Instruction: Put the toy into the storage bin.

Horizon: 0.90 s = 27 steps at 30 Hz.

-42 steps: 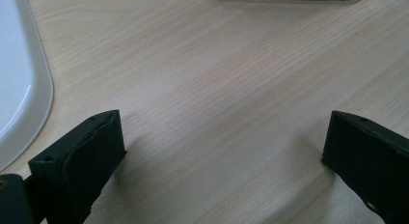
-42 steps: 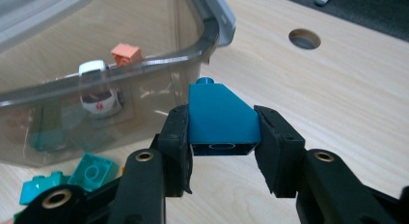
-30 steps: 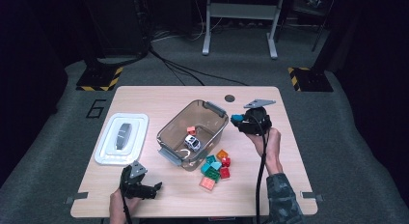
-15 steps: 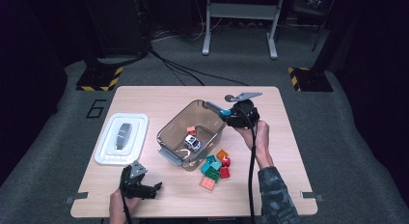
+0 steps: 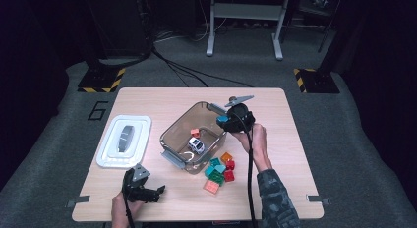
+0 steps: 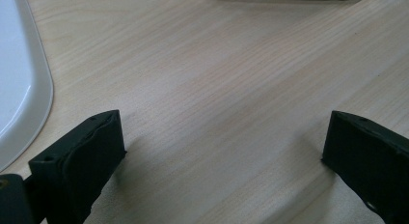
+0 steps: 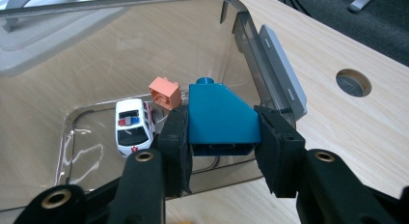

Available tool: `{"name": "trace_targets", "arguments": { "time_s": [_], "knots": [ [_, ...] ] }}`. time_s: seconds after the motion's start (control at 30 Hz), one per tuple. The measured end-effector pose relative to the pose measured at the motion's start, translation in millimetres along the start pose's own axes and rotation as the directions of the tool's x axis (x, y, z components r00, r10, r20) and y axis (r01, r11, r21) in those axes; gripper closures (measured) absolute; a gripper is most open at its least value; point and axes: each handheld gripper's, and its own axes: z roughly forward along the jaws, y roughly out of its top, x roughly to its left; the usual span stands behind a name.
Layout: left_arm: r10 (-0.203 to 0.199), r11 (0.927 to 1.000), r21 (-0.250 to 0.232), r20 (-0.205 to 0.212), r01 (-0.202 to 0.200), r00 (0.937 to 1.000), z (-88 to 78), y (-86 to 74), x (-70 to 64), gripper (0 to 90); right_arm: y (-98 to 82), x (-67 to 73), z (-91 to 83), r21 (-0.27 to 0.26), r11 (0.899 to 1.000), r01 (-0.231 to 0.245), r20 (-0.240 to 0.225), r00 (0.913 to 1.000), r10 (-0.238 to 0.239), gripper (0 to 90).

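Note:
A blue sloped brick [image 7: 221,120] is clamped between the jaws of my right gripper [image 7: 222,144], held over the near rim of a clear plastic bin [image 7: 96,55]. From above, the right gripper [image 5: 223,121] hangs at the bin's [image 5: 169,139] right edge with the blue brick [image 5: 223,122] showing at its tip. Inside the bin lie a white toy police car [image 7: 132,127] and an orange brick [image 7: 165,92]. My left gripper [image 5: 156,192] rests near the table's front edge, jaws wide apart over bare wood [image 6: 222,113].
Several loose bricks [image 5: 220,170], green, red and orange, lie on the table in front of the bin. The white bin lid [image 5: 124,141] lies at the left; its edge [image 6: 19,89] shows in the left gripper view. A round hole [image 7: 353,82] is in the tabletop.
My right gripper has carried the blue brick leftward from beside the bin to over its right edge. The left gripper has stayed put.

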Motion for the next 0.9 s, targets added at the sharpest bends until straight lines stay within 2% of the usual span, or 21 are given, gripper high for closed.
{"name": "trace_targets", "arguments": {
  "time_s": [0.2, 0.3, 0.5, 0.57, 0.63, 0.73, 0.8, 0.9],
  "knots": [
    [0.0, 1.0, 0.0, 0.0, 0.0, 1.0, 0.0, 0.0, 0.0, 0.7, -3.1, -1.9, 1.1, 0.006, 1.0, 0.012, 0.009, 0.9999, -0.012, 58.5],
    [0.0, 1.0, 0.0, 0.0, 0.0, 1.0, 0.0, 0.0, 0.0, 0.7, -3.4, -0.9, 1.6, 0.006, 1.0, 0.003, 0.013, 0.9999, -0.003, 57.4],
    [0.0, 1.0, -0.001, -0.002, 0.0, 1.0, 0.0, 0.0, -0.2, 0.8, -4.1, 0.1, -3.8, -0.017, 1.0, -0.011, 0.018, 0.9998, 0.012, 40.4],
    [0.0, 1.0, 0.0, 0.0, 0.0, 1.0, 0.0, 0.0, -0.2, 0.8, -5.9, 1.1, -9.5, -0.029, 0.999, -0.038, 0.016, 0.9991, 0.039, 35.0],
    [0.0, 1.0, 0.0, 0.0, 0.0, 1.0, 0.0, 0.0, 0.0, 0.8, -9.2, 1.4, -16.6, -0.056, 0.998, -0.042, 0.01, 0.9991, 0.042, 30.5],
    [0.0, 1.0, 0.0, 0.0, 0.0, 1.0, 0.0, 0.0, 0.0, 0.8, -14.5, 2.8, -24.6, -0.064, 0.997, -0.04, 0.01, 0.9991, 0.041, 25.9],
    [0.0, 1.0, 0.0, 0.0, 0.0, 1.0, 0.0, 0.0, -0.1, 0.8, -27.3, 4.3, -33.4, -0.062, 0.997, -0.044, 0.008, 0.999, 0.045, 20.1],
    [0.001, 1.0, -0.003, -0.002, -0.001, 1.0, 0.3, 0.0, -0.1, 0.8, -42.5, 6.2, -35.4, -0.049, 0.998, -0.044, 0.007, 0.999, 0.044, 16.8]
  ]
}}
